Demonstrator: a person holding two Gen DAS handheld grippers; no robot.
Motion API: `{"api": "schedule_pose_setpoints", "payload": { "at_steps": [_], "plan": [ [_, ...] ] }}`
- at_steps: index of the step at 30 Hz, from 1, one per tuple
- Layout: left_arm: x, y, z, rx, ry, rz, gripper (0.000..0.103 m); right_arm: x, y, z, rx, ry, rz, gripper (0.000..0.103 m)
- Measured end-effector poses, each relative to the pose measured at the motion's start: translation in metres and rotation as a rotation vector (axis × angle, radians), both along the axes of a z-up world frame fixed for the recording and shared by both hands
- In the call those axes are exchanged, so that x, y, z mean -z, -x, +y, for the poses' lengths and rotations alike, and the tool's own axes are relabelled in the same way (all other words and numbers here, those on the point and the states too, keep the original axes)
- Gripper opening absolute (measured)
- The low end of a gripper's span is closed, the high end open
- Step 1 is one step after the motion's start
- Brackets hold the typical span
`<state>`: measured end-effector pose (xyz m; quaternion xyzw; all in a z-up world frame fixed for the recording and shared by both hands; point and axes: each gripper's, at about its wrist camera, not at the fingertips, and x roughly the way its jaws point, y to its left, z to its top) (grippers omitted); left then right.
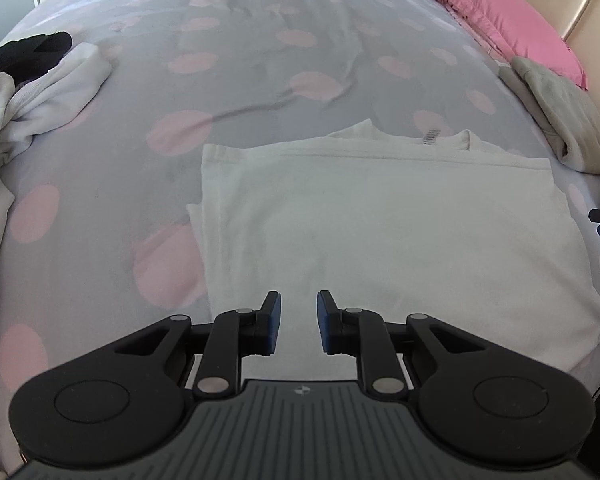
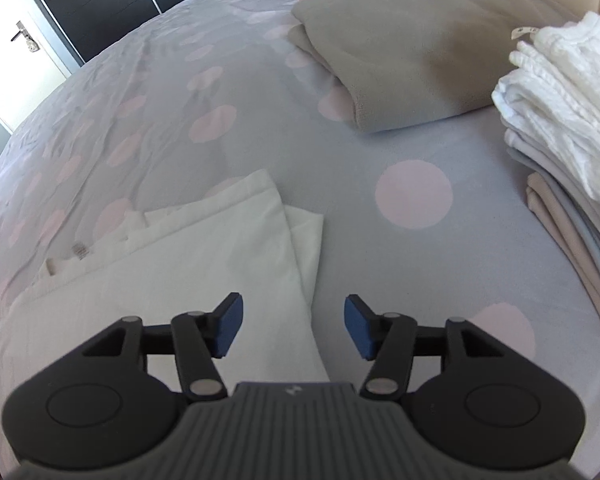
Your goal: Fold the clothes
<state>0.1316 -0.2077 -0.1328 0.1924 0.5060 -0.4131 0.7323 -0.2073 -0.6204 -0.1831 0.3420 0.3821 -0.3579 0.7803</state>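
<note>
A white shirt [image 1: 380, 220] lies partly folded and flat on the bed, collar and label at its far edge. My left gripper [image 1: 299, 320] is open and empty, hovering over the shirt's near edge. In the right wrist view the same shirt [image 2: 204, 256] lies at lower left, with a folded corner pointing right. My right gripper [image 2: 293, 330] is open and empty, above the shirt's right edge and the bedsheet.
The bed has a grey sheet with pink dots [image 1: 260, 80]. Unfolded white and dark clothes [image 1: 28, 92] lie at the left. A pink pillow [image 1: 512, 16] and grey blanket [image 2: 412, 44] lie at the head. A stack of folded clothes [image 2: 572, 152] sits at the right.
</note>
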Motion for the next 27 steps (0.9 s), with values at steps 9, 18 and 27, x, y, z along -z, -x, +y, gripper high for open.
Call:
{"api": "schedule_pose_setpoints", "payload": {
  "at_steps": [9,18,27],
  "plan": [
    [-0.011,-0.046,0.001,0.098,-0.033,0.008,0.022,0.032,-0.033,-0.029,-0.064,-0.02,0.022,0.067],
    [0.005,-0.06,-0.009,0.083,-0.056,0.038,0.023,0.056,-0.068,-0.025,-0.145,0.012,0.102,0.057],
    [0.002,-0.058,-0.006,0.077,-0.047,0.038,0.023,0.039,-0.077,-0.019,-0.155,-0.009,0.096,0.014]
  ]
}}
